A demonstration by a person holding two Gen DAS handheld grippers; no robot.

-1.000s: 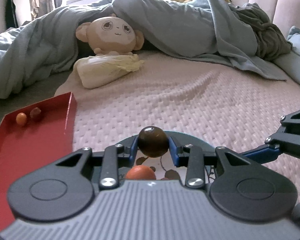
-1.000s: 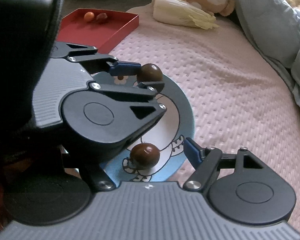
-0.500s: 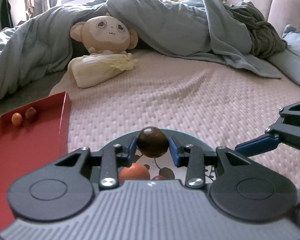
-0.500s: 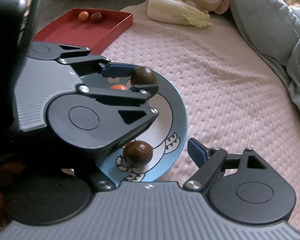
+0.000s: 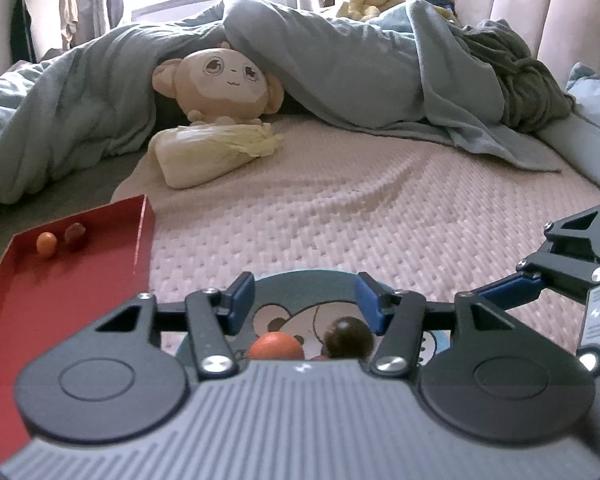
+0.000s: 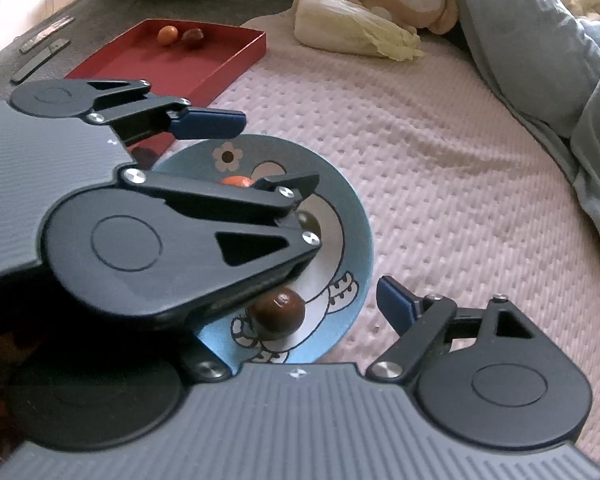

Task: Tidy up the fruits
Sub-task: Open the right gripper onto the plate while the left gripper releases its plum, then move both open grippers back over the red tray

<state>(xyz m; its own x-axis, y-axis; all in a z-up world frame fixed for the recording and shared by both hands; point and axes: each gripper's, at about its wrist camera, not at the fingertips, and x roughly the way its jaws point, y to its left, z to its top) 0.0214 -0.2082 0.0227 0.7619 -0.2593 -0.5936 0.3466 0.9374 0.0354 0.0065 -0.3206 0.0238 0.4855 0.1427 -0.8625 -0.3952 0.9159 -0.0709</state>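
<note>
Releasing: my left gripper, jaws opening and holding nothing, leaves the dark brown round fruit inside the blue cartoon-printed plate, so I lift straight clear; right gripper gapes empty.

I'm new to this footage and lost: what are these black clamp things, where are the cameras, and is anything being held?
No robot here: a person carries a hand-held two-finger gripper in each hand, each with a camera looking along its fingers.

The left gripper hangs over a blue cartoon plate; its jaws are opening with nothing between them. A dark brown fruit lies on the plate beside an orange fruit.

In the other view, the right gripper is open and empty above a second brown fruit on that plate.

A red tray holds two small fruits. All this sits on a bed, with a cabbage and a plush toy farther back.
</note>
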